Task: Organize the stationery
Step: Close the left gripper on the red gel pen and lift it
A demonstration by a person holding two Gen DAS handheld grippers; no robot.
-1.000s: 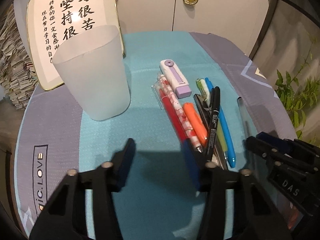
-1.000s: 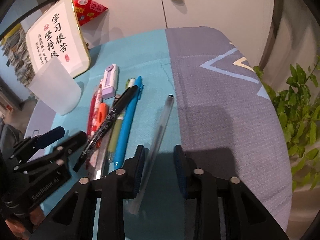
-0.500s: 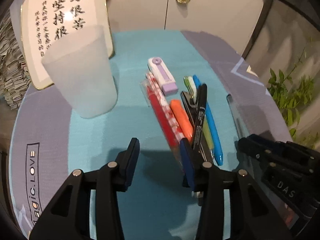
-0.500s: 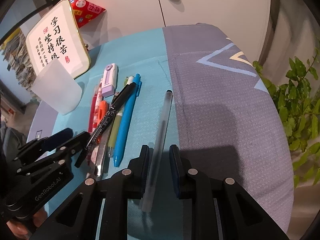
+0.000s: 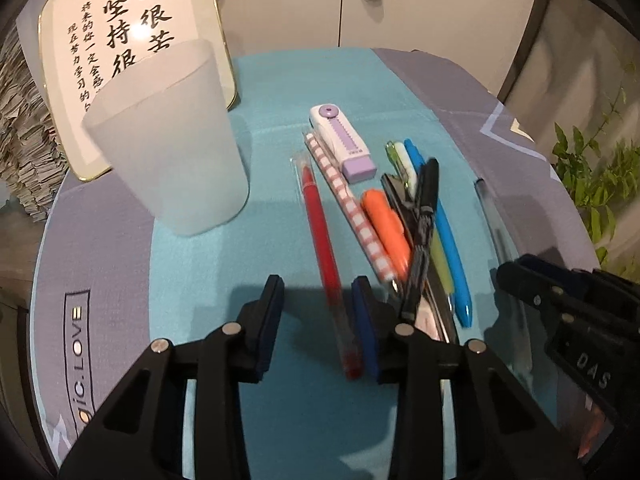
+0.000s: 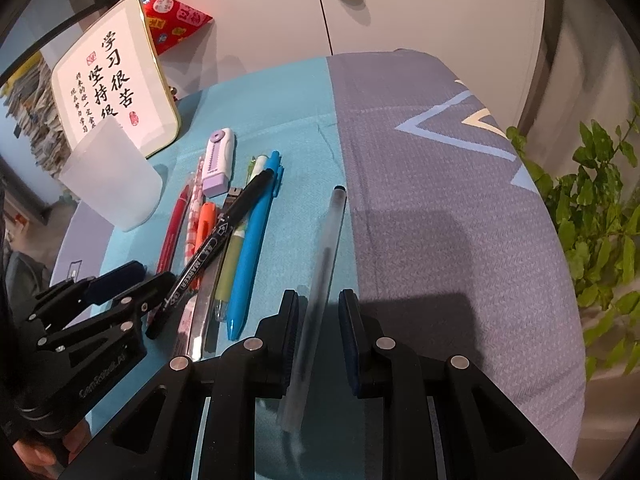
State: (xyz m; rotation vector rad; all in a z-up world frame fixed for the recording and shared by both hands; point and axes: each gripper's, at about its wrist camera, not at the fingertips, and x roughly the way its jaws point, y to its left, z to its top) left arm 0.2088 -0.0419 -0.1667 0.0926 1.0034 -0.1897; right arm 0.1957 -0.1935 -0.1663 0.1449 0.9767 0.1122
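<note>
Teal-and-grey tablecloth (image 5: 192, 280), pens laid in a row. My left gripper (image 5: 320, 300) jaws are closing around the red pen (image 5: 320, 236): its near end lies against the right finger, gap remains on the left side, not clamped. My right gripper (image 6: 318, 320) straddles the clear pen (image 6: 324, 256), fingers narrowly apart, pads not visibly pressing it. Frosted cup (image 5: 172, 140) stands upright, well beyond my left fingers, to the left.
</note>
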